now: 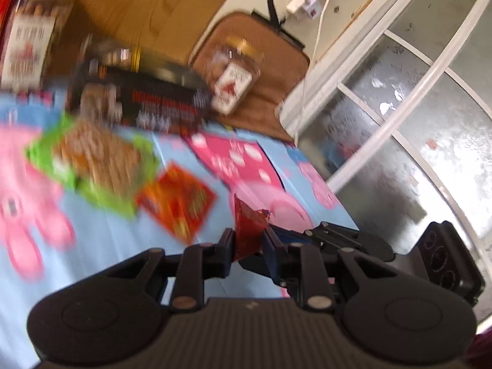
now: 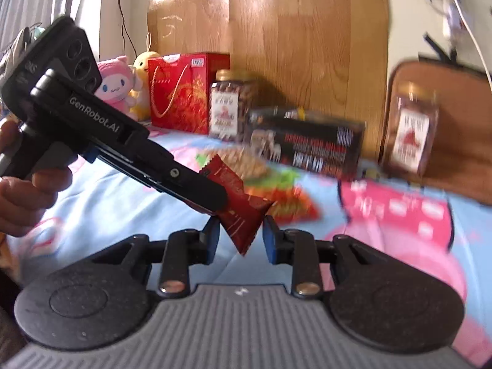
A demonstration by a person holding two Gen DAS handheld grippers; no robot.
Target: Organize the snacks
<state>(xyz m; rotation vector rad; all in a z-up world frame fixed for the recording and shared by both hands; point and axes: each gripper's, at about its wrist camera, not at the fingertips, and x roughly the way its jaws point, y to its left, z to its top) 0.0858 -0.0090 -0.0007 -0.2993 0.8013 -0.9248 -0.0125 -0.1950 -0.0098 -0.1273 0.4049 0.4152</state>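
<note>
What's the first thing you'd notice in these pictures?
A small dark red snack packet held in mid-air, pinched by the left hand-held gripper and sitting between the right hand-held gripper's fingers. Behind it, a bright red gift box stands against the wooden board, beside a pink plush toy.

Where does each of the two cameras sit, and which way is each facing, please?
Left wrist: on the left gripper, facing the blue bedspread and glass door; fingers clamp a red packet.
Right wrist: on the right gripper, facing a wooden headboard; a hand shows.
Shared: packet, black box.
</note>
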